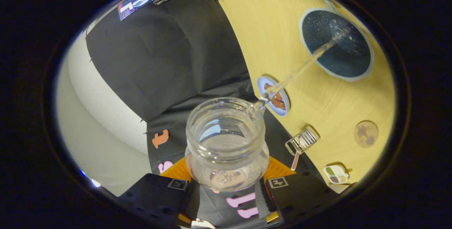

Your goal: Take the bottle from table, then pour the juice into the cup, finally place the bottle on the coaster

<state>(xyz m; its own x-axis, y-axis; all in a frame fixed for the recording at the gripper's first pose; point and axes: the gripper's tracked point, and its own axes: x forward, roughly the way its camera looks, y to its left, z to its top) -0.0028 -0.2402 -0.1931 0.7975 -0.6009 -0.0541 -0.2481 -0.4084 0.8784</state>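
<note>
The gripper (227, 186) is clamped on the bottle (226, 144), one finger pressing each side of its clear body. The bottle is tipped over, mouth pointing ahead, and a thin stream (300, 70) runs from its lip beyond the fingers into the cup (335, 45), a dark vessel with a pale rim standing on the worktop (268, 27). Nearer the fingers than the cup lie a small plate (273, 96) and a wire clip (302, 140); off to the side sits a round coaster (366, 134). Judged from here, pouring is under way. The stream is long and narrow, so a small wobble or extra tilt could send liquid past the rim onto the worktop or the plate.
</note>
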